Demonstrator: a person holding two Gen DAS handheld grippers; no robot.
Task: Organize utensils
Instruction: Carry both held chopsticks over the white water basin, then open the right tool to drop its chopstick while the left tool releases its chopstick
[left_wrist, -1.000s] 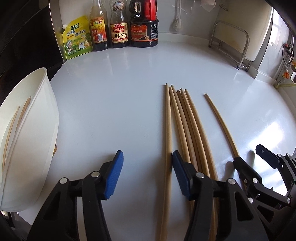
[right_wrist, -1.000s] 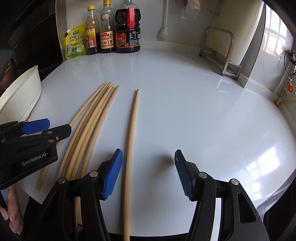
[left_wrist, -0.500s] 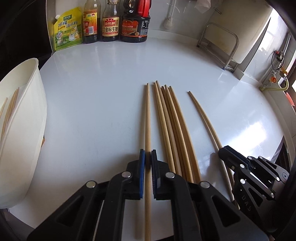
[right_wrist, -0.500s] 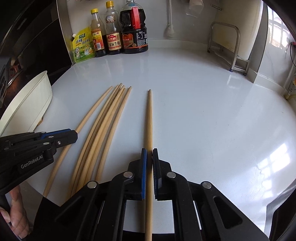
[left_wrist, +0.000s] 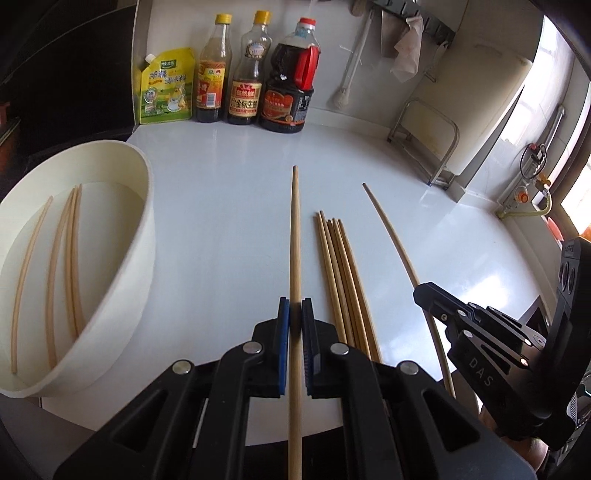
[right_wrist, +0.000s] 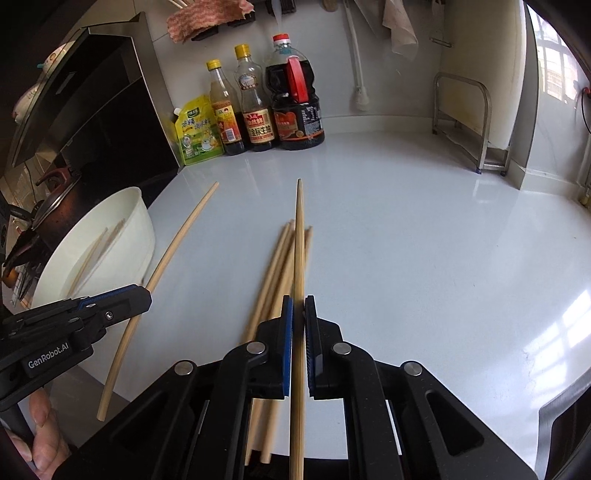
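My left gripper (left_wrist: 295, 306) is shut on one wooden chopstick (left_wrist: 294, 229), which is lifted off the white counter and points away from me. My right gripper (right_wrist: 298, 304) is shut on another chopstick (right_wrist: 300, 236), also raised. Between the two held sticks, a bundle of several chopsticks (left_wrist: 343, 280) lies on the counter, and the right wrist view has this bundle (right_wrist: 273, 280) under the held stick. A white tub (left_wrist: 146, 229) at the left holds a few chopsticks (left_wrist: 70, 266). Each wrist view shows the other gripper: the right gripper (left_wrist: 419, 291) and the left gripper (right_wrist: 146, 293).
Sauce bottles (left_wrist: 243, 74) and a yellow pouch (left_wrist: 166, 88) stand at the back wall. A metal rack (left_wrist: 428, 147) is at the back right. A dark pot (right_wrist: 55, 199) sits beyond the tub. The counter's front edge (left_wrist: 229, 432) runs just below the grippers.
Both grippers went from open to shut, each closing on one chopstick. Both then rose and lifted their sticks off the counter, while the bundle stayed in place.
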